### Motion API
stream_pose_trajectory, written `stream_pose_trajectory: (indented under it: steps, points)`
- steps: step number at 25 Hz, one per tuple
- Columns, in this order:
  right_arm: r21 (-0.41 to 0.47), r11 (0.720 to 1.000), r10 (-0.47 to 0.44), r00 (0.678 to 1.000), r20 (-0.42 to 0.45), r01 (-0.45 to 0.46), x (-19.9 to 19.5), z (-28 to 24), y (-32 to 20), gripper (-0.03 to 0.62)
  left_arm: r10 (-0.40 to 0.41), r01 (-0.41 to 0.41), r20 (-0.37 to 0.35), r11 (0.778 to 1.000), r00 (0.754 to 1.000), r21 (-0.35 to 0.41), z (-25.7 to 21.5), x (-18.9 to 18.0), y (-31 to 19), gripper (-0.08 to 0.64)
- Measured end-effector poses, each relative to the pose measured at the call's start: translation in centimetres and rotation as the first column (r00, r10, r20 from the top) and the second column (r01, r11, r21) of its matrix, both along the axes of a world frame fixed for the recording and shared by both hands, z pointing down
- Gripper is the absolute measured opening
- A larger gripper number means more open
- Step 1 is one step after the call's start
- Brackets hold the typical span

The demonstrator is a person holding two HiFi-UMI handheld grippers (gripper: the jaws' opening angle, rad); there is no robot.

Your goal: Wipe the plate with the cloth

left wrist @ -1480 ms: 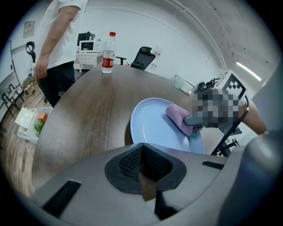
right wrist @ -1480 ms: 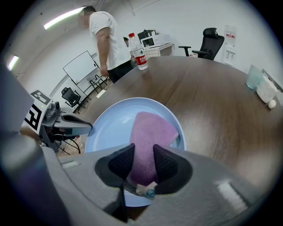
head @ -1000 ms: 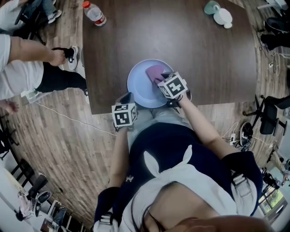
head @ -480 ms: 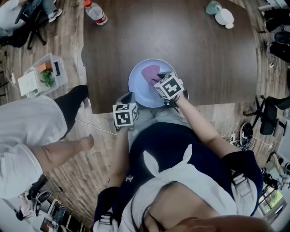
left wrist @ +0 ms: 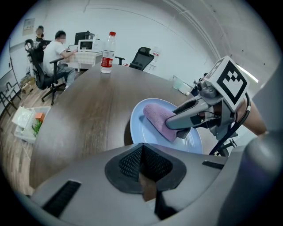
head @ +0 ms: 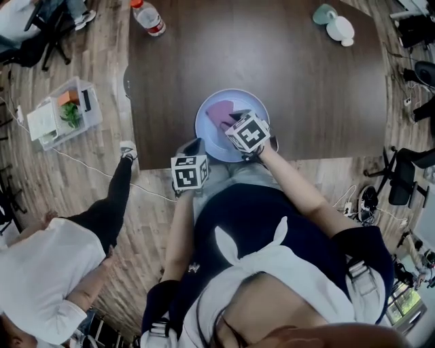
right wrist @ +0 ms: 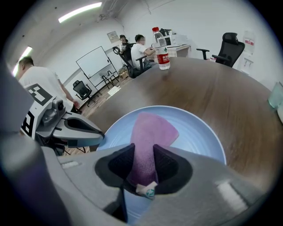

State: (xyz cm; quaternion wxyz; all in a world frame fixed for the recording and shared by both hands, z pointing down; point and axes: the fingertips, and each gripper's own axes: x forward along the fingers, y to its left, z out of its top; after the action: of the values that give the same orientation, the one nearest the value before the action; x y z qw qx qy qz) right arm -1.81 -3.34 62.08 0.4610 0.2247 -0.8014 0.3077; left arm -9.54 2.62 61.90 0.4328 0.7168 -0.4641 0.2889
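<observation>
A light blue plate [head: 241,109] [left wrist: 138,123] [right wrist: 199,132] sits near the front edge of the dark wooden table [head: 285,75]. On its left half lies a purple cloth [head: 219,112] [left wrist: 157,117] [right wrist: 150,132]. My right gripper [head: 231,122] [right wrist: 142,164] is shut on the cloth's near end and presses it onto the plate; a white tag shows between the pads. My left gripper [head: 194,147] [left wrist: 142,152] stays at the plate's near-left rim by the table edge. Its pads meet with nothing visible between them.
A water bottle [head: 146,18] [right wrist: 162,44] stands at the far left of the table, and a teal cup with a white item [head: 333,24] at the far right. A person in a white shirt [head: 47,272] walks on the floor to the left, near a clear box [head: 58,112].
My right gripper has slid the cloth leftward across the plate. The left gripper has stayed put. The bystander has moved from the upper left to the lower left.
</observation>
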Motion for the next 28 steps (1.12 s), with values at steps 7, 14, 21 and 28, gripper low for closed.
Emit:
stream_pose_trajectory:
  steps: [7, 14, 21, 28]
  points:
    - [0.004, 0.999, -0.05, 0.999, 0.006, 0.05, -1.3, -0.2, 0.4, 0.121, -0.002, 0.002, -0.007, 1.0, 1.0, 0.002, -0.2, 0.0, 0.1, 0.006]
    - [-0.002, 0.997, -0.08, 0.997, 0.013, 0.08, -2.4, -0.2, 0.8, 0.121, 0.001, -0.001, -0.014, 1.0, 1.0, 0.001, -0.2, -0.2, 0.1, 0.006]
    - [-0.009, 0.995, -0.1, 0.994, 0.034, 0.1, -3.2, 0.0, 1.2, 0.121, -0.003, 0.003, -0.018, 1.0, 1.0, -0.002, 0.1, -0.2, 0.0, 0.006]
    - [-0.004, 0.994, -0.11, 0.993, 0.048, 0.11, -3.6, -0.5, 1.7, 0.121, -0.006, 0.006, -0.024, 1.0, 1.0, -0.001, -0.1, -0.1, 0.1, 0.006]
